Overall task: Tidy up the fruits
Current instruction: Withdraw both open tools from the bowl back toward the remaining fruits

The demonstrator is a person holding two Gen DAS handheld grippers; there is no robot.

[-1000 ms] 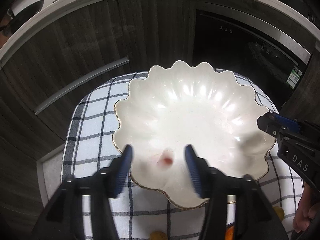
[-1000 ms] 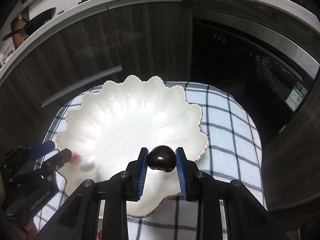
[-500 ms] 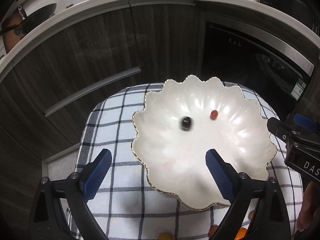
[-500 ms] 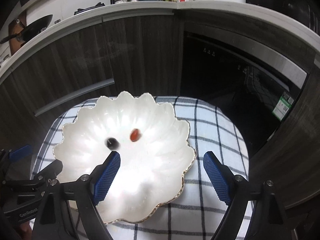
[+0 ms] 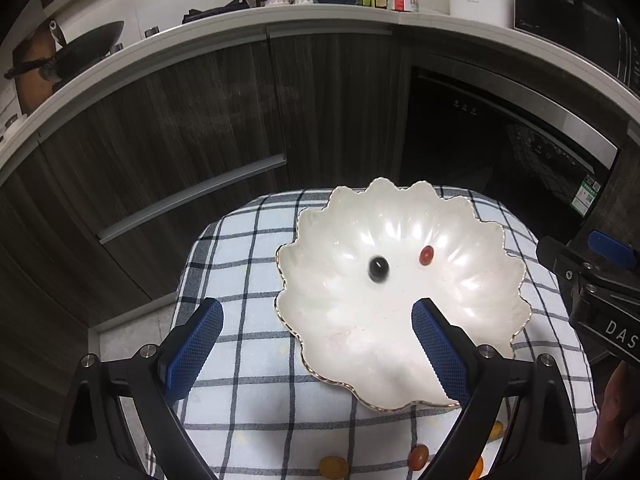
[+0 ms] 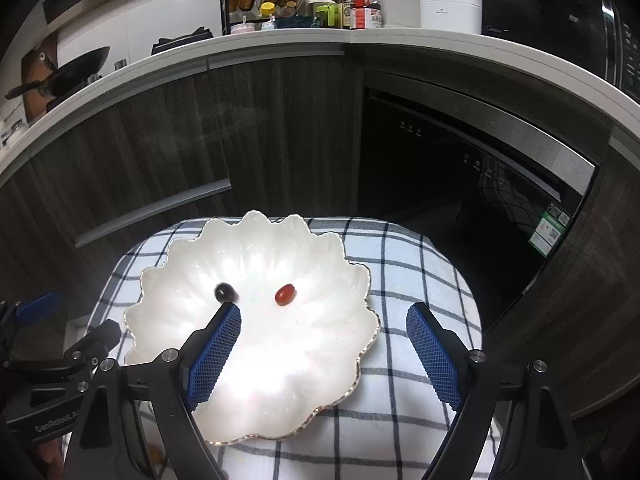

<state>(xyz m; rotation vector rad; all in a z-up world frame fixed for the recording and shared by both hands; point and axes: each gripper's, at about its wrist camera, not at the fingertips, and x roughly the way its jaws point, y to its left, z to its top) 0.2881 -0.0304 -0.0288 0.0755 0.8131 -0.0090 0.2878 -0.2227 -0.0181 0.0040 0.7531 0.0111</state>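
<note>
Two fruits in the white scalloped bowl [image 5: 400,320], near its middle and well apart from each other: a dark round one [image 5: 379,267] to the left, a small red oval one [image 5: 427,255] to the right. Dark fruit nearly spherical, no clear long axis, glossy black with a slight blur and a smudge of shadow beside it. Red fruit elongated, long axis tilted, upper end toward the right and far rim in the right wrist view [image 6: 285,294]; smooth skin, reddish brown, a faint highlight. In that same view the dark fruit [image 6: 224,291] just beyond the tip of the near blue pad. Bowl pearly, ribbed toward a wavy gold-edged rim [image 6: 360,344], resting on a blue-and-white checked cloth [image 5: 248,264] in front of dark wood cabinets [image 5: 160,152]. Left gripper [image 5: 316,344] above the near edge of the bowl, fingers spread wide, nothing between the blue pads [image 5: 440,356]. Right gripper [image 6: 323,356] likewise spread wide and empty, over the near right part of the bowl. On the cloth nearer than the bowl, more small fruits: a yellow one [image 5: 333,467], a red one [image 5: 418,457], and orange ones partly hidden behind the left gripper's finger.
</note>
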